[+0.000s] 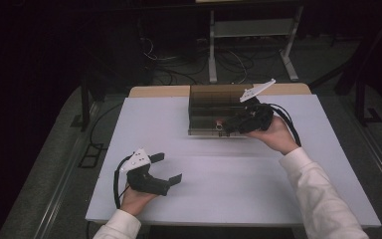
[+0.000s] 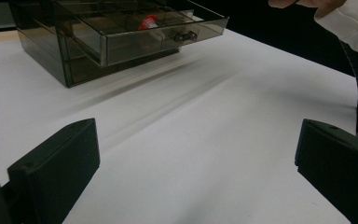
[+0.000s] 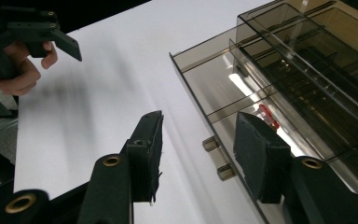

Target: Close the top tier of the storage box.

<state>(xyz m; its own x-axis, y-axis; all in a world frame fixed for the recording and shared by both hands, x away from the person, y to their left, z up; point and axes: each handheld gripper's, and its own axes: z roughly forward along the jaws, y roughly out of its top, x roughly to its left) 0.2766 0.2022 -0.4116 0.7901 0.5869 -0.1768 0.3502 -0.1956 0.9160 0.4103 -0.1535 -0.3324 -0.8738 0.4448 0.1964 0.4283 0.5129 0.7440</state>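
1. Right tongs (image 1: 225, 126) level at the front of the open drawer (image 2: 140, 35), jaws partly apart with nothing between the pads; handle (image 3: 219, 163) just beyond the pad tips, so judged to be at the drawer either to pull it further or to let go of it
2. One smoky clear drawer box (image 1: 214, 107) near the far edge of the white table (image 1: 229, 179); drawer drawn out toward the person, giving access from above
3. One small red-and-white item (image 2: 148, 21) lying in a front compartment of the drawer, just behind the handle; kind too small to tell
4. Compartments of the drawer split by clear dividers; the others without visible contents
5. Left tongs (image 1: 171, 169) low over the near left part of the table, jaws wide and empty, well apart from the box; judged parked, out of the way of the working hand
6. Count: two tongs, one box, one open drawer, one handle, one small item
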